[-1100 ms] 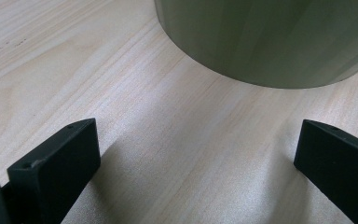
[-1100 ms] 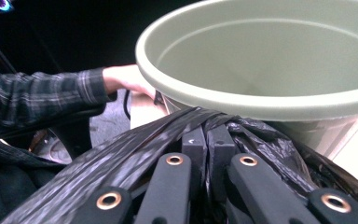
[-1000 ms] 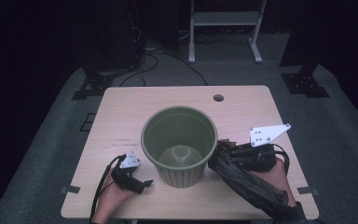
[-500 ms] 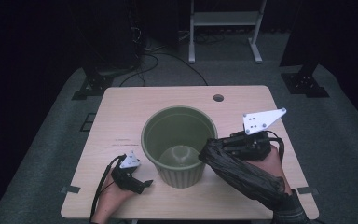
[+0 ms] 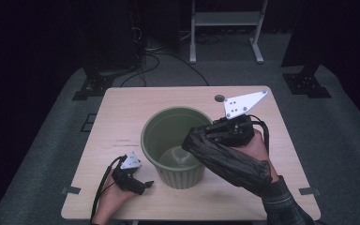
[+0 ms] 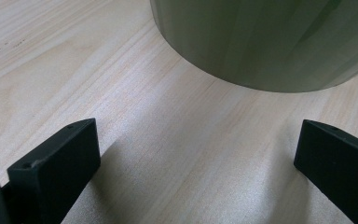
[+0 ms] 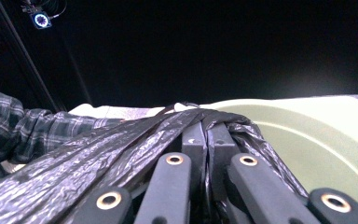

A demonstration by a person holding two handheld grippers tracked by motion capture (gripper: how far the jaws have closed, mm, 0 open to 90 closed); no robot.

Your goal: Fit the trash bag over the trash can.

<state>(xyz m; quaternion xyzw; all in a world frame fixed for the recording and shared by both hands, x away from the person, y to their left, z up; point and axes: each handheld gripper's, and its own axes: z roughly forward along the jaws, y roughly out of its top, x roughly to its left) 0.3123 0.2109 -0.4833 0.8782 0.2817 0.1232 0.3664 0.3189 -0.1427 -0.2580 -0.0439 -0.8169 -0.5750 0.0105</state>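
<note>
A green plastic bin point(image 5: 183, 174) stands upright in the middle of the wooden table point(image 5: 122, 117). My right gripper point(image 5: 205, 137) hovers above the bin's right rim, shut on a crumpled black plastic bag point(image 5: 227, 161) that trails back over the hand and forearm. In the right gripper view the jaws meet at the gripper's tip point(image 7: 207, 135), with the bag point(image 7: 98, 156) bunched around them and the bin's rim point(image 7: 317, 135) just beyond. My left gripper point(image 5: 144, 184) rests on the table at the bin's front left. Its jaws point(image 6: 196, 144) stand wide apart with bare wood between them, facing the bin's wall point(image 6: 261, 42).
A round cable hole point(image 5: 220, 98) sits near the table's far edge. Behind the table are a white stand point(image 5: 225, 28), black stand feet point(image 5: 91, 86) and cables on the grey floor. A plaid sleeve point(image 5: 286, 206) comes in at the bottom right.
My right gripper has risen with the black bag and moved farther back and left, toward the bin's rim. The left gripper has stayed in place.
</note>
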